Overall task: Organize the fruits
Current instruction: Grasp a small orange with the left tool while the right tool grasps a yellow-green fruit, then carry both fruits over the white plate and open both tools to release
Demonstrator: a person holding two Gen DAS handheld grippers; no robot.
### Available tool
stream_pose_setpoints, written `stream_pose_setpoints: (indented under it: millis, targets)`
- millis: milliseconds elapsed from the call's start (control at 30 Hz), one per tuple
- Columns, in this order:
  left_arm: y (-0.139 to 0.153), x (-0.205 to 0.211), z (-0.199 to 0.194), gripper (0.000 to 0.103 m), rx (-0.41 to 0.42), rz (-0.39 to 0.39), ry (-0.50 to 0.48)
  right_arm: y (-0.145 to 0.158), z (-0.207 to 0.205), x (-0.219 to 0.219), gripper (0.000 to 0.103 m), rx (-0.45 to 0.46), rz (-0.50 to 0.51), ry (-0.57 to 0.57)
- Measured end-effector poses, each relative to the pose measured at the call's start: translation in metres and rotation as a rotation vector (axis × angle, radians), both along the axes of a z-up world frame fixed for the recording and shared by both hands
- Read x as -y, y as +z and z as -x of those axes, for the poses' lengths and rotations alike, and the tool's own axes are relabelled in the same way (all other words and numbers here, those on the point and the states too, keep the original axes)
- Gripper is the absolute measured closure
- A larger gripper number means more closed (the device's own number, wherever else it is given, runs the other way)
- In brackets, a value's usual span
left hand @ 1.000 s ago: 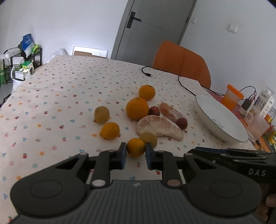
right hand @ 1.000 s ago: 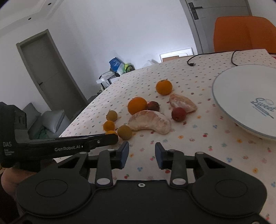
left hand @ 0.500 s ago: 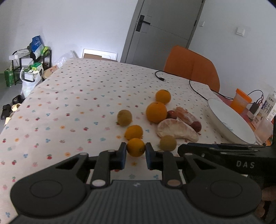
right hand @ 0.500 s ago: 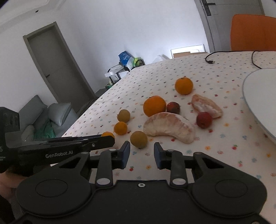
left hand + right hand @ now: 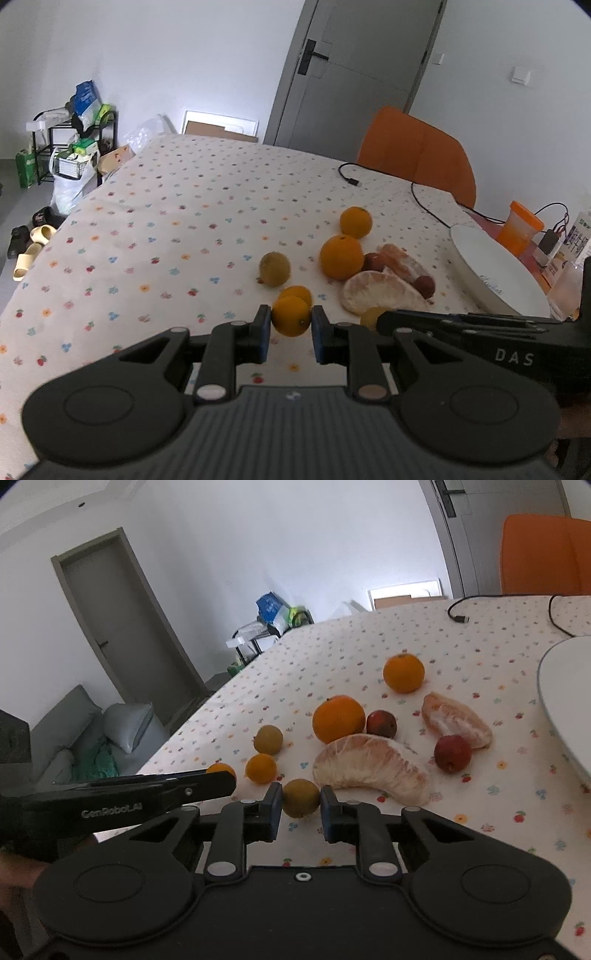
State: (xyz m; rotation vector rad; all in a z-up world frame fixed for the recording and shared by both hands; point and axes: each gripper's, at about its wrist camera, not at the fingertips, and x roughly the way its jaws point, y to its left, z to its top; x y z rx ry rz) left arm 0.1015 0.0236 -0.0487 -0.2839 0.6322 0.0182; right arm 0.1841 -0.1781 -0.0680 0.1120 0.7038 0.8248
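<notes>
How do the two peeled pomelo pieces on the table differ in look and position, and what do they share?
The larger pomelo segment is a long, pale, curved crescent; the smaller pomelo segment is shorter, stubbier and more orange-pink. The larger lies nearer the cameras, beside the big orange; the smaller lies farther back, nearer the white plate, with a red fruit against it. Both are peeled and rest on the tablecloth.

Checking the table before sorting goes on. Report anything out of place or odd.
Two peeled pomelo segments lie bare on the tablecloth among whole fruit, while the white plate beside them holds nothing that shows. A loose cable trails across the cloth. Nothing spilled or visibly damaged.
</notes>
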Motion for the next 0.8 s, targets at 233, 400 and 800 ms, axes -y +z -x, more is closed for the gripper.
stream_pose_setpoints:
  millis: [233, 400, 800]
  targets:
    - [0.010, 0.024, -0.010, 0.082, 0.023, -0.014, -0.060, 0.009, 0.004, 0.022, 0.083, 0.029, -0.021, -0.041]
    - [0.015, 0.039, -0.014, 0.082, 0.038, -0.021, -0.094, 0.017, 0.008, 0.043, 0.083, 0.059, -0.031, -0.080]
    - [0.020, 0.080, -0.034, 0.082, 0.057, -0.023, -0.180, 0.027, 0.003, 0.106, 0.083, 0.101, -0.048, -0.239]
